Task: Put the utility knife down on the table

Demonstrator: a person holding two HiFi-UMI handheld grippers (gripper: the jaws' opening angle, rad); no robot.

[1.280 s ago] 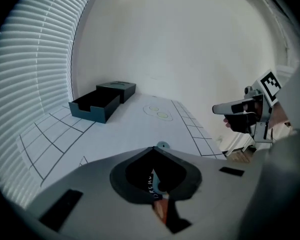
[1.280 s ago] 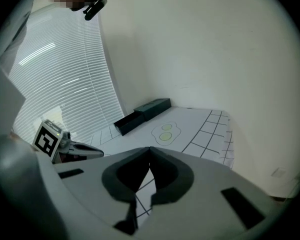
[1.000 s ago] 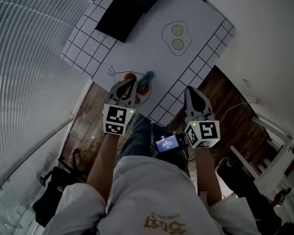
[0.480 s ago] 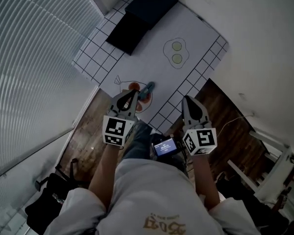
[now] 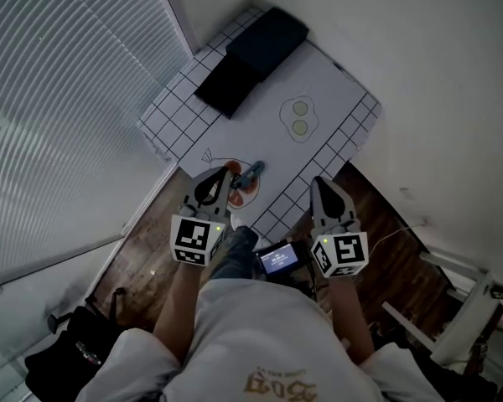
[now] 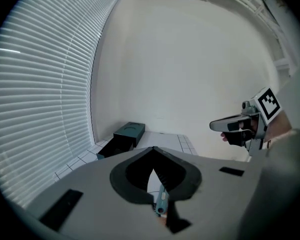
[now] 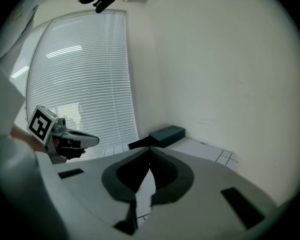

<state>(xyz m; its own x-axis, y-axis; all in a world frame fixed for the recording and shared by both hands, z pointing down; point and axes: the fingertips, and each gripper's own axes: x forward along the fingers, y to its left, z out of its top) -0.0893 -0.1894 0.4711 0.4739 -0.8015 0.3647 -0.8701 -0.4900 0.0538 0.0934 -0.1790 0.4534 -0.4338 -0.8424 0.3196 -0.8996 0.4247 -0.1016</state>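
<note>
**A:** Is the left gripper holding anything?

**B:** No. Its jaws are squeezed together with nothing in them. The right gripper is closed and empty too.

**A:** Where is the knife?

**B:** It lies flat on the table, by the red drawing. It is just past the left gripper and not touching it.

**A:** What step is this?

**B:** I think the job is done. Next, the hands only need to keep away.

**A:** What changed?

**B:** Both grippers went up. The knife stayed put.
</note>
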